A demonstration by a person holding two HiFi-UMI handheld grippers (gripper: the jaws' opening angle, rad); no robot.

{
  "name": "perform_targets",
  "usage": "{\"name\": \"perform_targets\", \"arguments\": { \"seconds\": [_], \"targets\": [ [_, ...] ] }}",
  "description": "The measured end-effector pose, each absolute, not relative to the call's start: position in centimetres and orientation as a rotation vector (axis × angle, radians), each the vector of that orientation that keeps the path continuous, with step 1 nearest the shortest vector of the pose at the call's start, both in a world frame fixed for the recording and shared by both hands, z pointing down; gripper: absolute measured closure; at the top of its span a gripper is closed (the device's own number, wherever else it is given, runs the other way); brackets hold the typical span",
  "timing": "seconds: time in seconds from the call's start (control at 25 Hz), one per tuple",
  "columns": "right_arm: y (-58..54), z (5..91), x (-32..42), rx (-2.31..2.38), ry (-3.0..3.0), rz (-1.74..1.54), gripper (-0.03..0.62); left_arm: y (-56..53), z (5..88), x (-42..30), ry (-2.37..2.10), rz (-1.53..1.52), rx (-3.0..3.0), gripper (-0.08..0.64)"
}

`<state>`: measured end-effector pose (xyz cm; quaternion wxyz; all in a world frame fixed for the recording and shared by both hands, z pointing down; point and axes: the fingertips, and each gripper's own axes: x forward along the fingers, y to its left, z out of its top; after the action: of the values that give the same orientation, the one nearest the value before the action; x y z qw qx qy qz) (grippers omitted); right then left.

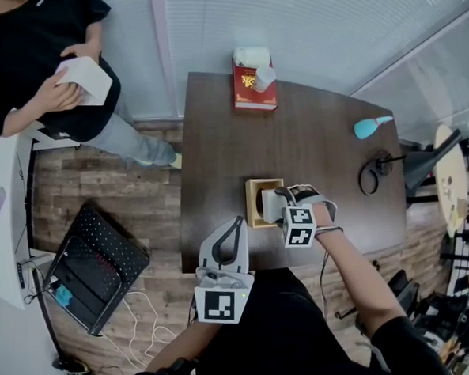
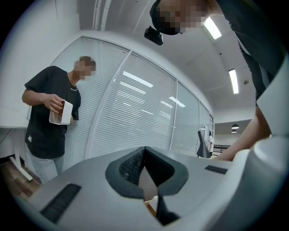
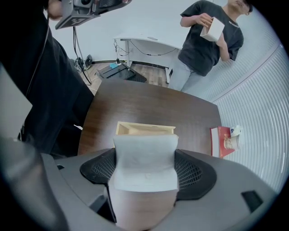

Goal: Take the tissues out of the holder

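The right gripper (image 3: 144, 173) is clamped on the tissues (image 3: 144, 153), seemingly clear of the wooden holder (image 3: 145, 129) near the counter's (image 3: 189, 113) near edge (left gripper (image 2: 145, 176) closed, empty), so only setting them down looks left.

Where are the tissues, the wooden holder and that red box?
tissues (image 3: 144, 162): right gripper view, front face of the stack.
wooden holder (image 3: 145, 129): right gripper view, its rim.
red box (image 1: 249, 99): head view, its top.

holder (image 3: 145, 129): front hidden behind tissues (image 3: 144, 158) | bystander (image 1: 20, 53): head cut off
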<state>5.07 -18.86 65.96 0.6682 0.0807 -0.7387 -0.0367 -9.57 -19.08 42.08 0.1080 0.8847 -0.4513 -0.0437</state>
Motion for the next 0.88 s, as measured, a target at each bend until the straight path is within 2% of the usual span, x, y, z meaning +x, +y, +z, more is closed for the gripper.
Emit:
{"name": "perform_targets", "arguments": {
  "seconds": [0.88],
  "targets": [
    [-17.6,64.8,14.2,0.252,-1.708,-0.043,0.181,-18.6,39.9,-0.6,-1.369,-0.125,2.627,0.561]
  ]
}}
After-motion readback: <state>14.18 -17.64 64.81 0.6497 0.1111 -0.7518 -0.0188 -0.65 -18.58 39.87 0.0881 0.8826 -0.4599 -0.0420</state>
